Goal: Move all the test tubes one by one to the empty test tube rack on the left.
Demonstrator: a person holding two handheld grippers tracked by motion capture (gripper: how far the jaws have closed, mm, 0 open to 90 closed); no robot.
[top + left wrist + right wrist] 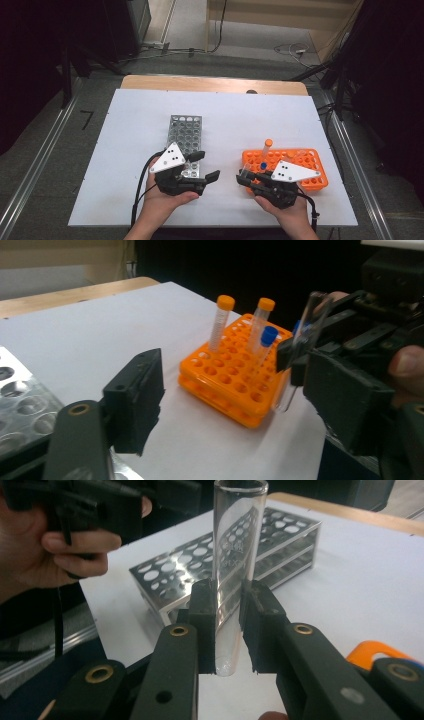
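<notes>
**Glass tube between two racks**

The right tool (pixel 227 630) pinches a clear tube (pixel 235 555) low on its body, long axis upright between the pads. The steel rack (pixel 184 140) lies to the tube's left in the high view, past the left tool (pixel 202 170) — spread, nothing between its pads. The left hand is nearer that rack. The left gripper view shows capped tubes (pixel 220 322) standing in the orange rack (pixel 235 385); the right gripper view shows the steel rack's empty holes.
</notes>
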